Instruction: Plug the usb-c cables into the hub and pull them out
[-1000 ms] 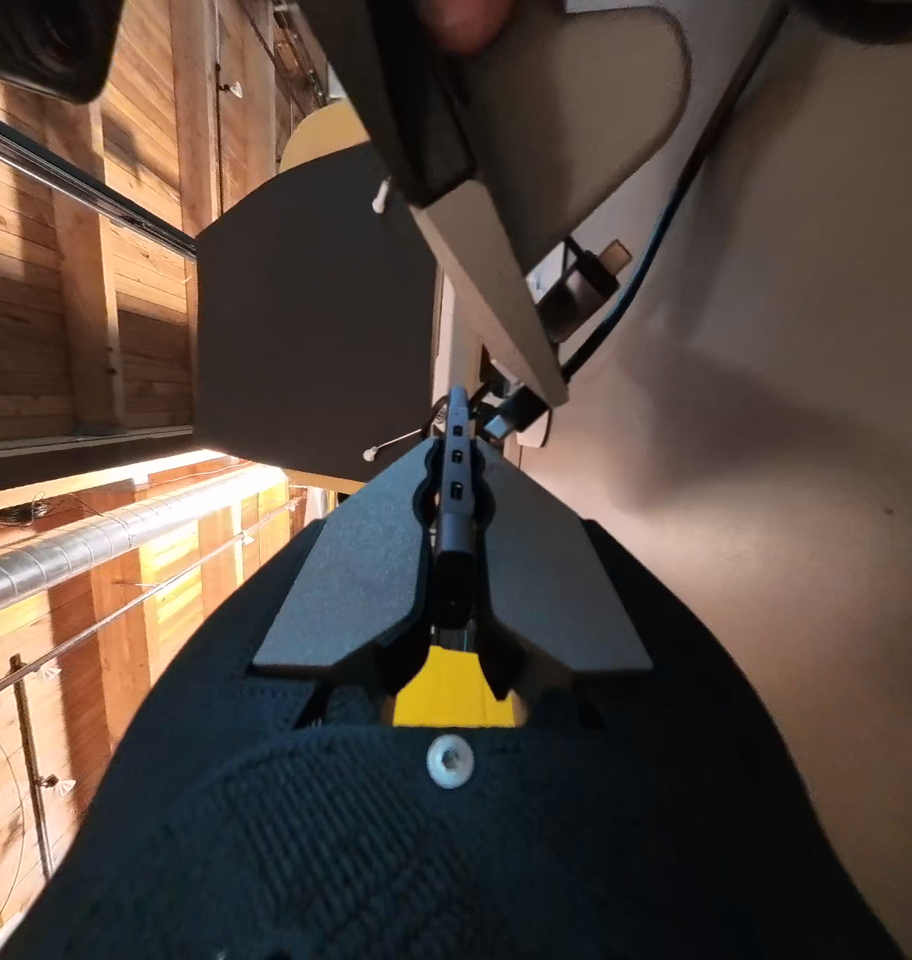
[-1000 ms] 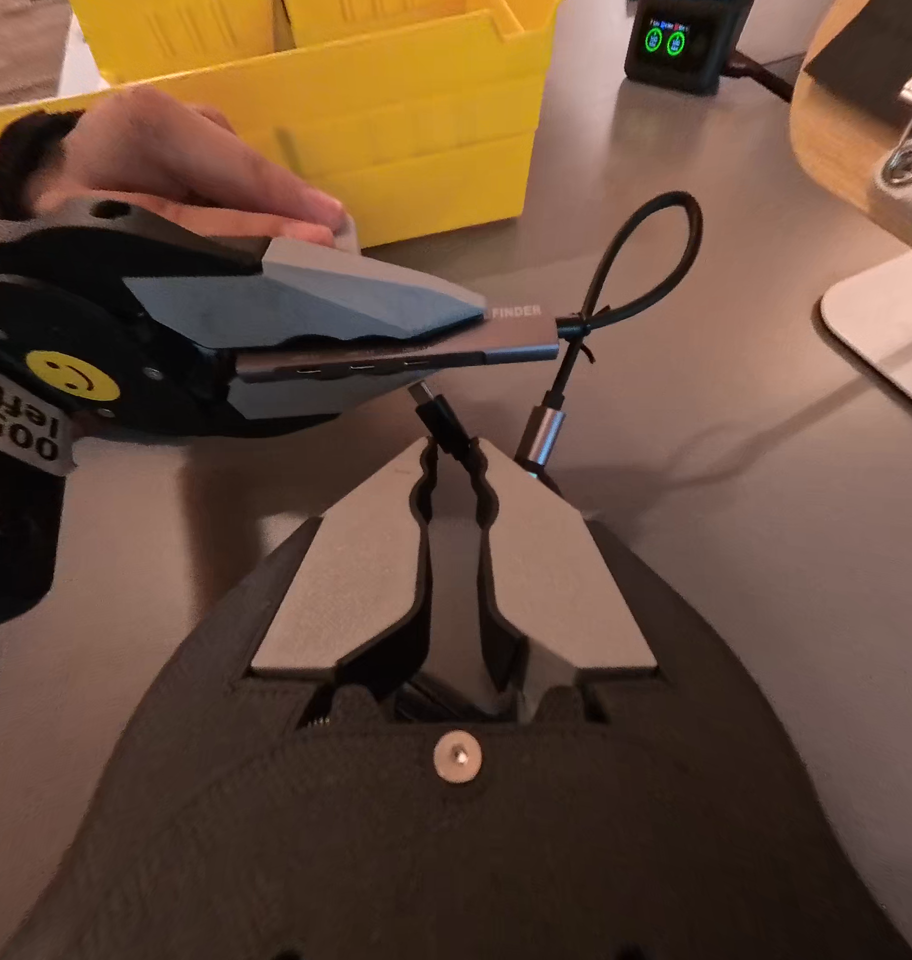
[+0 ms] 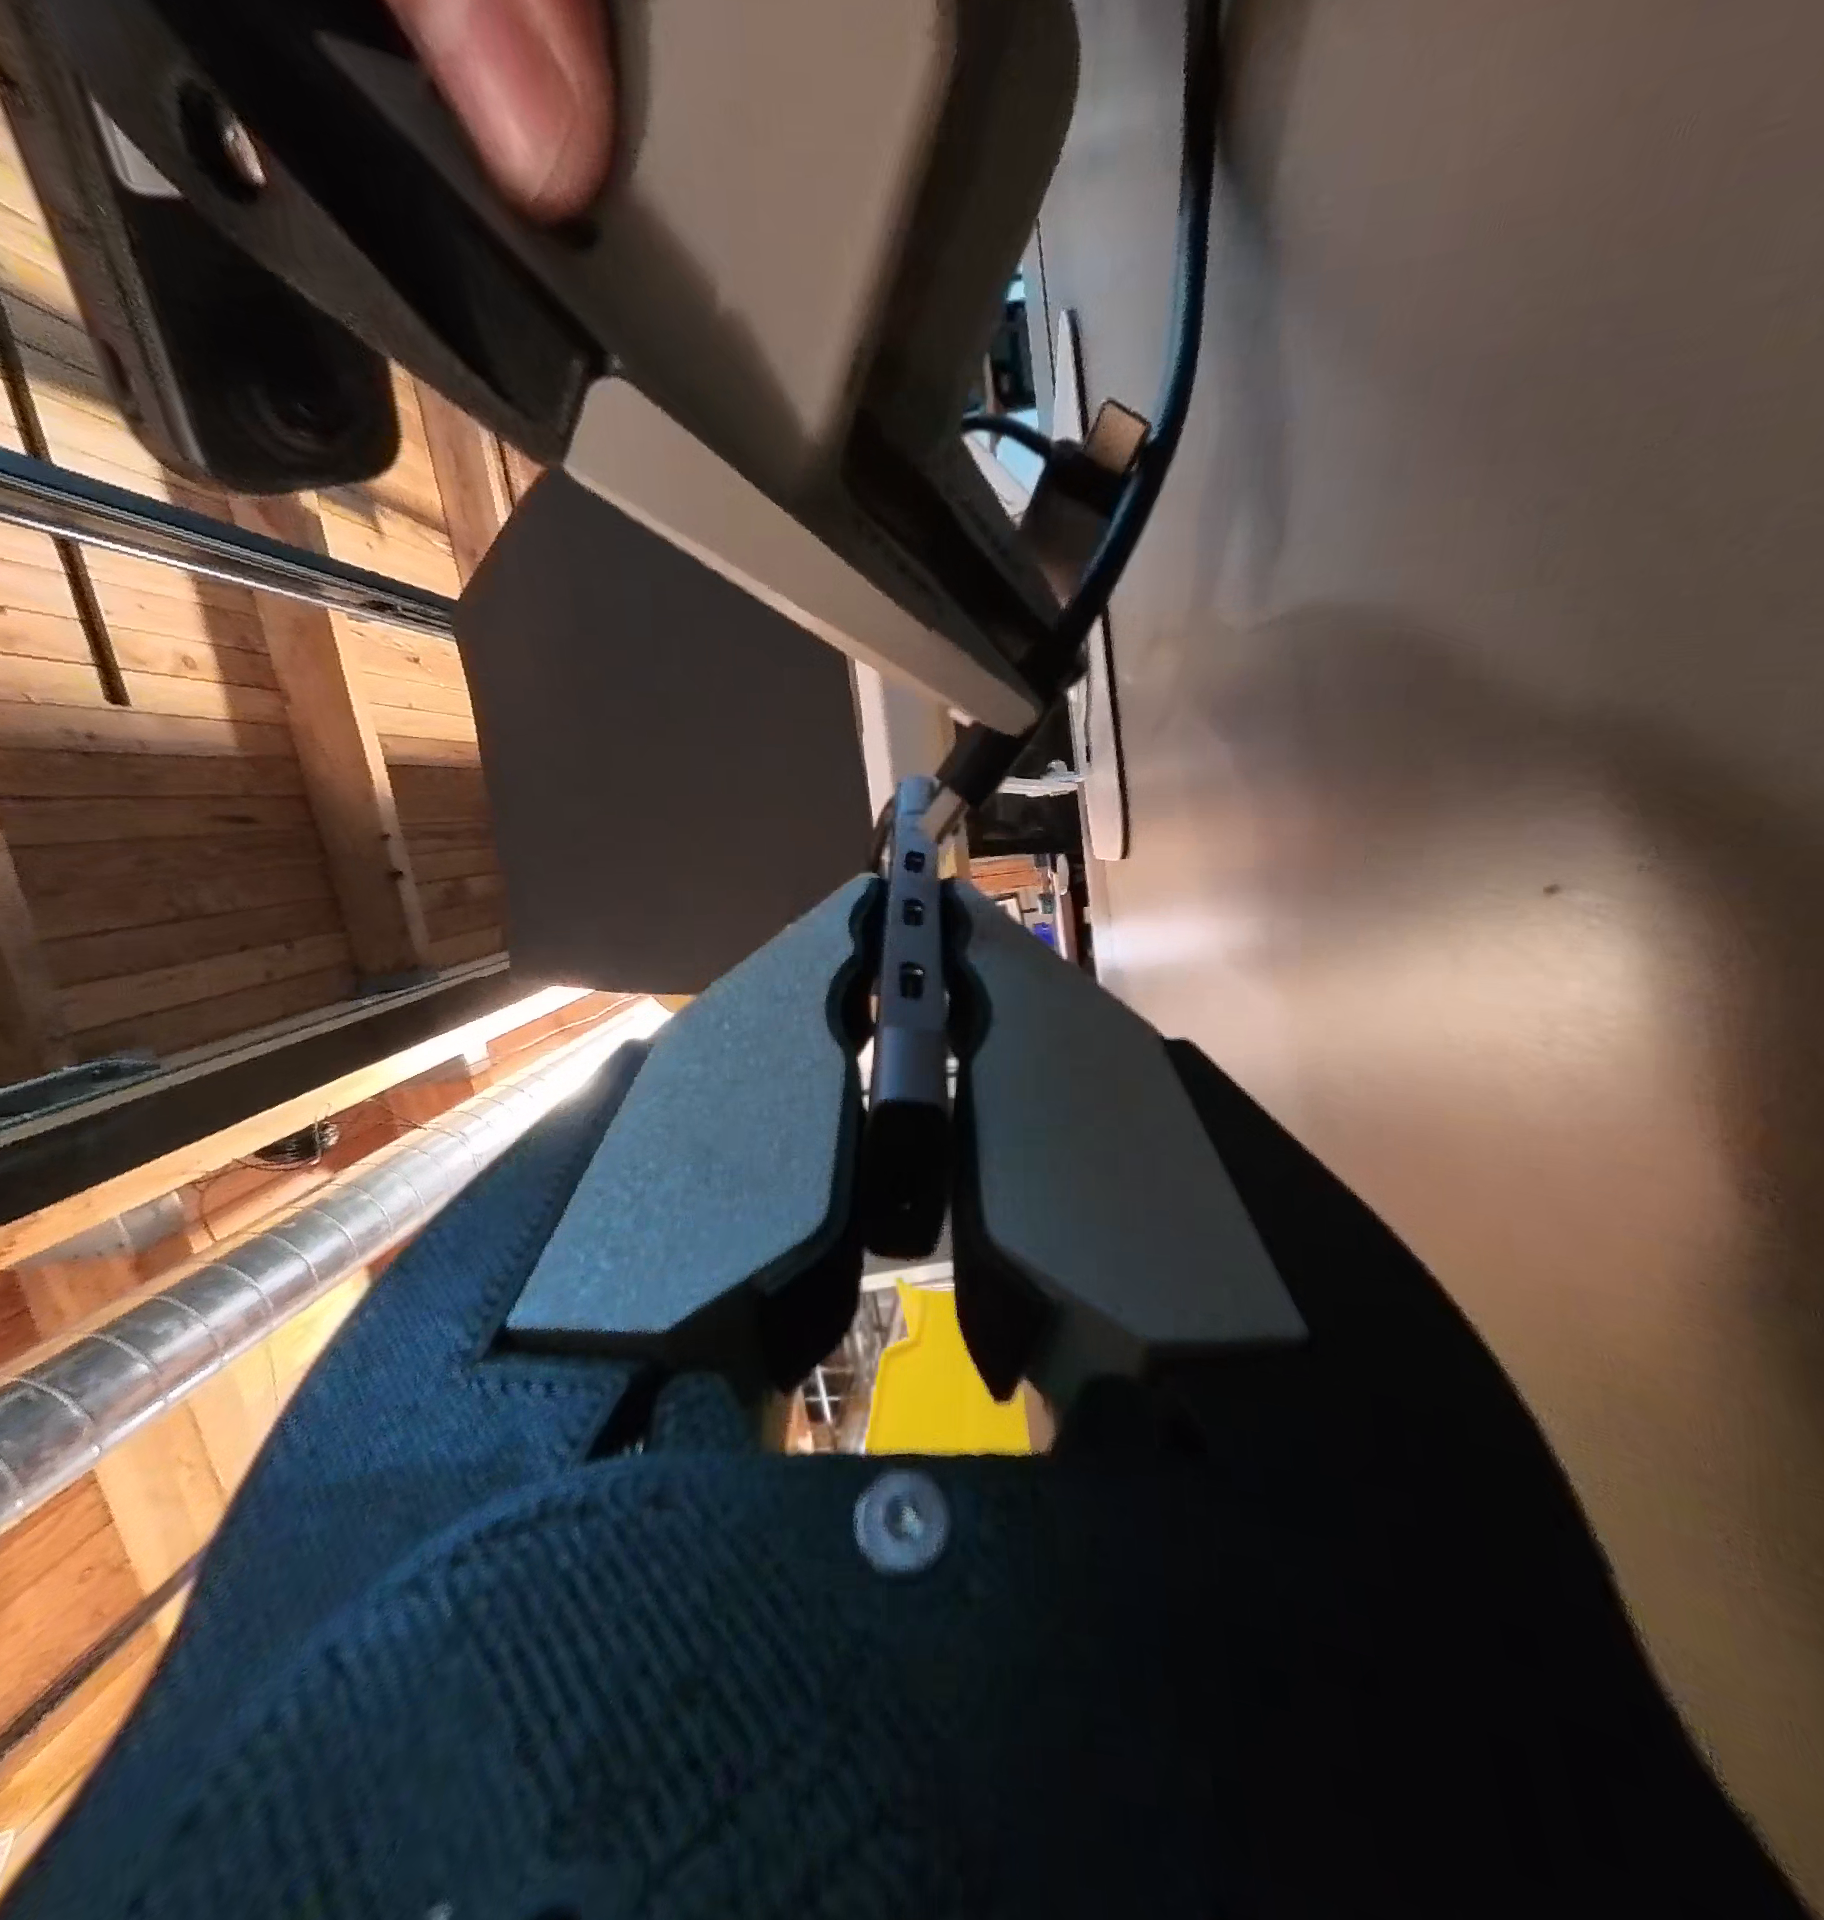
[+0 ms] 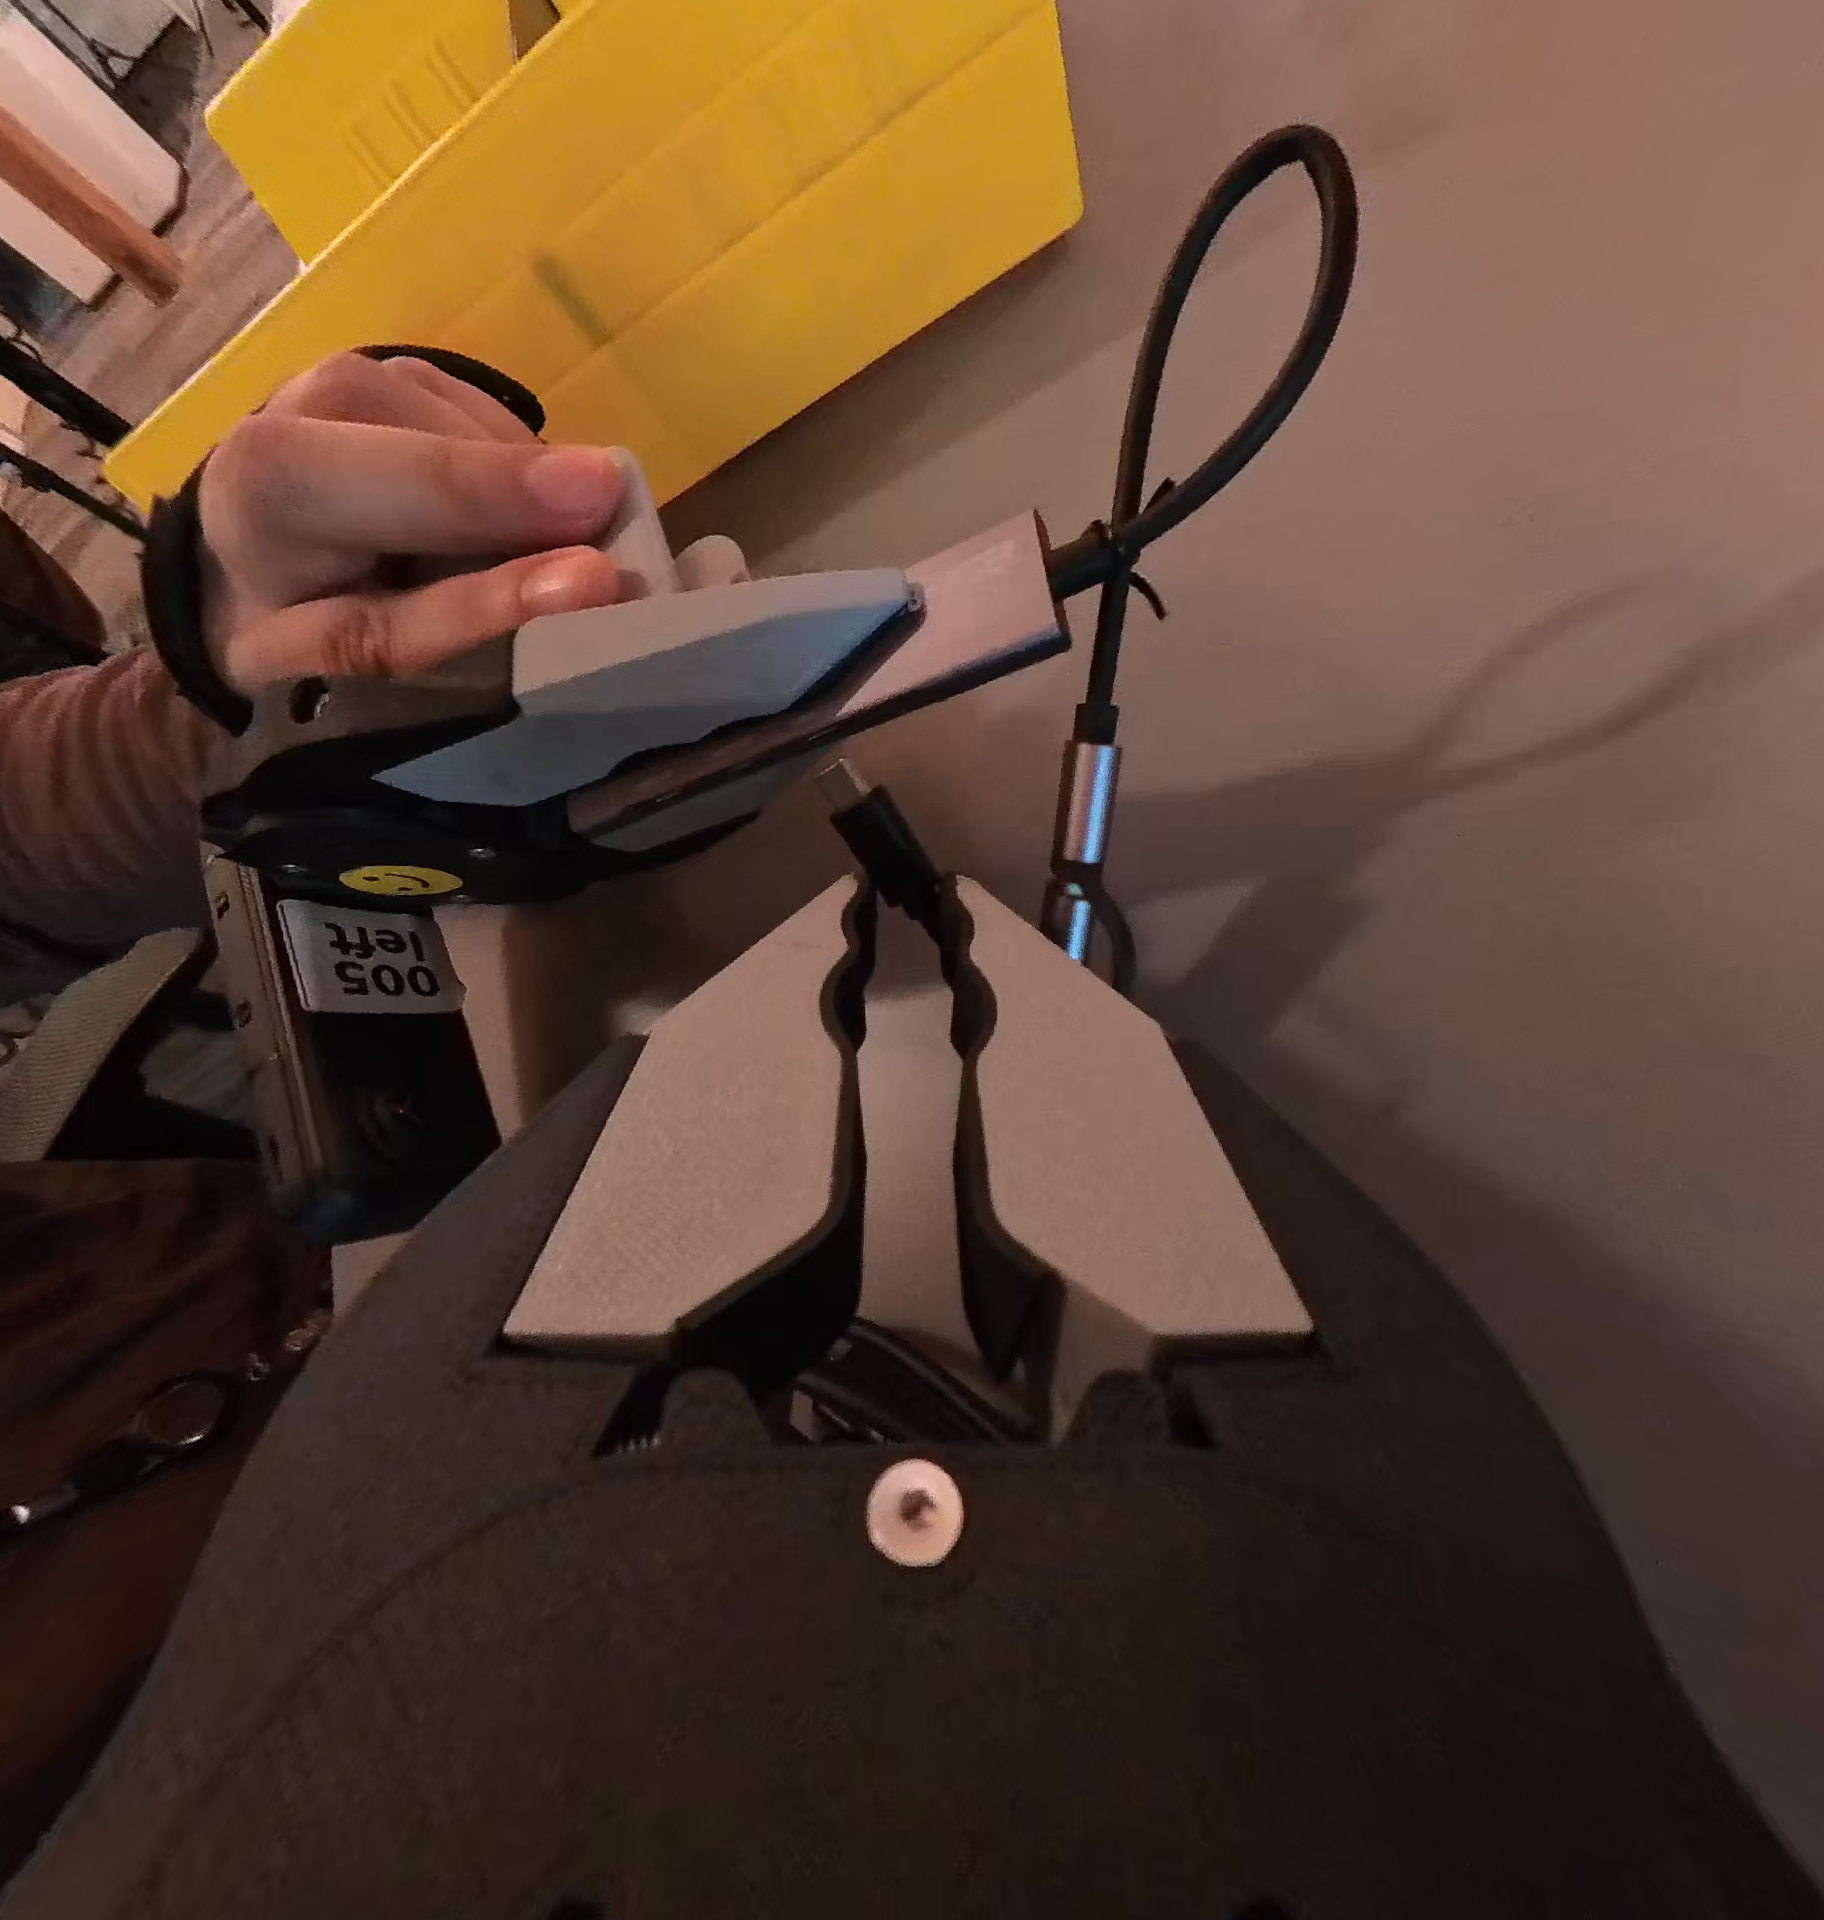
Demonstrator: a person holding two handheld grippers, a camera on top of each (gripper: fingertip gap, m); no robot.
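**Plug tip just short of the hub**

The left gripper (image 3: pixel 908 914) has its fingers clamped on the flat faces of a slim grey hub (image 3: pixel 910 997), which it holds in the air above the table (image 4: pixel 1510 935). In the left wrist view the hub stands edge-on between the fingers, its row of small ports facing the camera. In the right wrist view the same hub (image 4: pixel 991 613) sticks out past the left gripper (image 4: pixel 721 675), tilted up toward the right, with a person's hand (image 4: pixel 388 540) wrapped around that gripper's handle.

The right gripper (image 4: pixel 903 904) has its fingers closed on the black body of a usb-c cable plug (image 4: pixel 877 831). The metal tip of the plug points up and to the left, just below the lower edge of the hub and not inserted.

From the hub's far end its own short black cord (image 4: pixel 1240 312) rises in a loop, tied with a thin twist, and hangs down to a silver connector (image 4: pixel 1090 821) just beside the right gripper's fingers. A yellow bin (image 4: pixel 679 239) sits on the table behind.
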